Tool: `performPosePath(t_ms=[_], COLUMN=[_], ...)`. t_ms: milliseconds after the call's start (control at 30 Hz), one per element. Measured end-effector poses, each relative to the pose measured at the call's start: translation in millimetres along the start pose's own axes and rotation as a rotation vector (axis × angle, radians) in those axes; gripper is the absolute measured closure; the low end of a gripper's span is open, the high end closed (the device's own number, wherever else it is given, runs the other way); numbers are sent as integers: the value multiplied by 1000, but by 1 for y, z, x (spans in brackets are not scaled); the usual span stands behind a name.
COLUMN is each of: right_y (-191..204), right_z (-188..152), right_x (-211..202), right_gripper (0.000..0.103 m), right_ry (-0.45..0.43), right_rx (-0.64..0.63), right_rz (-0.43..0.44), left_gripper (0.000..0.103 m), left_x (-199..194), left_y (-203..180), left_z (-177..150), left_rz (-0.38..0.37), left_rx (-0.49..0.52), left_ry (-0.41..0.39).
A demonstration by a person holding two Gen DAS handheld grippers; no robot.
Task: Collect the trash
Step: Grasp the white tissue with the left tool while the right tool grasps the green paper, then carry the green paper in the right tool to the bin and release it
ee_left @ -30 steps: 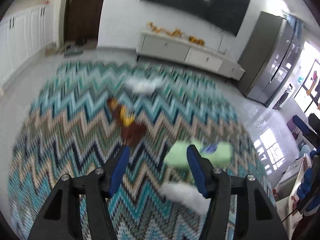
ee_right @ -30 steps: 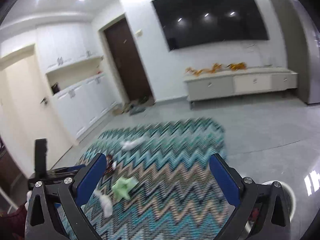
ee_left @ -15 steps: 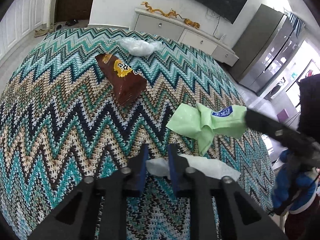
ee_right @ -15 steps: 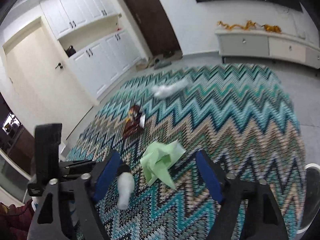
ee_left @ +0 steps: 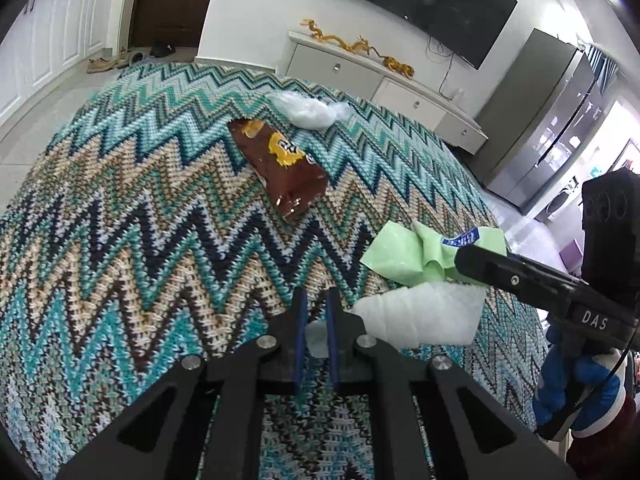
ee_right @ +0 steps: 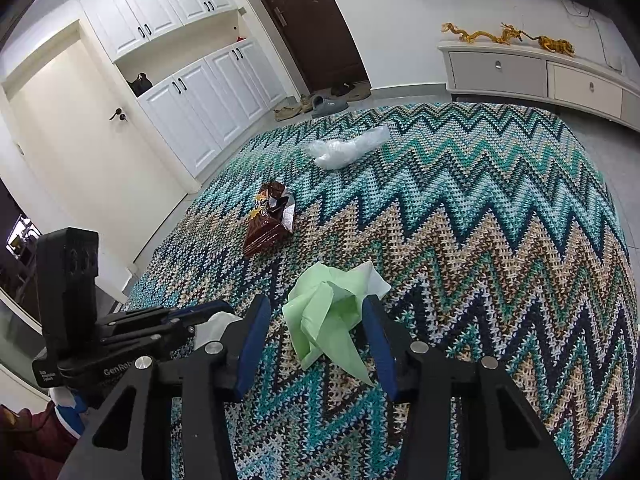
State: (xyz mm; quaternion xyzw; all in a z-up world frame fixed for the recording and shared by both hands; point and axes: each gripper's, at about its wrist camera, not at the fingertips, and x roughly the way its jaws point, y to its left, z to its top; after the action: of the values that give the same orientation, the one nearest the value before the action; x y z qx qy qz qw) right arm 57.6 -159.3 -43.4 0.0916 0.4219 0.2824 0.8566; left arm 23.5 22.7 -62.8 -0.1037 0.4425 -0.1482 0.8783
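Altogether four pieces of trash lay on the zigzag rug (ee_right: 500, 240). One white tissue (ee_left: 420, 316) sat at the left gripper (ee_left: 316, 320), its near corner pinched between the two blue pads, which were closing the last little way and pressed on it; the rest of the tissue spread out to the right of those jaws. One crumpled green wrapper (ee_right: 328, 312) lay between the fingers of the right gripper (ee_right: 316, 328), whose jaws were closing around it: the right pad stood against the wrapper's edge, while a strip of rug still showed between the left pad and the wrapper, so nothing was clamped. Ahead of both sets of jaws, well apart from them, lay one brown snack bag (ee_left: 280, 168), flat on the rug. Farther ahead again, just beyond the bag, rested one clear crumpled plastic bag (ee_left: 308, 110).

Both grippers pointed steeply down at the rug and stood side by side, the left gripper's tip just to the left of the right gripper's left finger. A blue-gloved hand (ee_left: 576, 392) held the right gripper's handle, seen at the right edge of the left wrist view.

Beyond the rug stood one low white cabinet (ee_right: 540, 76) bearing golden dragon figures (ee_right: 508, 36), and one dark door (ee_right: 312, 24).
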Motion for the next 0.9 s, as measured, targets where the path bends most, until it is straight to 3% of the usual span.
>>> performPosePath(t_ms=[167,400,900], right_y=[2,2,0], right_z=[-2,-4,-1], right_x=[5,2,-19], right_gripper=[61,85,88], right_ry=[7,5,-58], right_rx=[-1,-5,0], right_rz=[-3,1,12], left_gripper=[95,95,101], left_x=[-7,-17,-41], left_y=[-1,-11,-28], left_z=[-4,-4,7], left_rz=[-2,23,78], left_rx=[8,41,90], left_ry=[-5,-42,-123])
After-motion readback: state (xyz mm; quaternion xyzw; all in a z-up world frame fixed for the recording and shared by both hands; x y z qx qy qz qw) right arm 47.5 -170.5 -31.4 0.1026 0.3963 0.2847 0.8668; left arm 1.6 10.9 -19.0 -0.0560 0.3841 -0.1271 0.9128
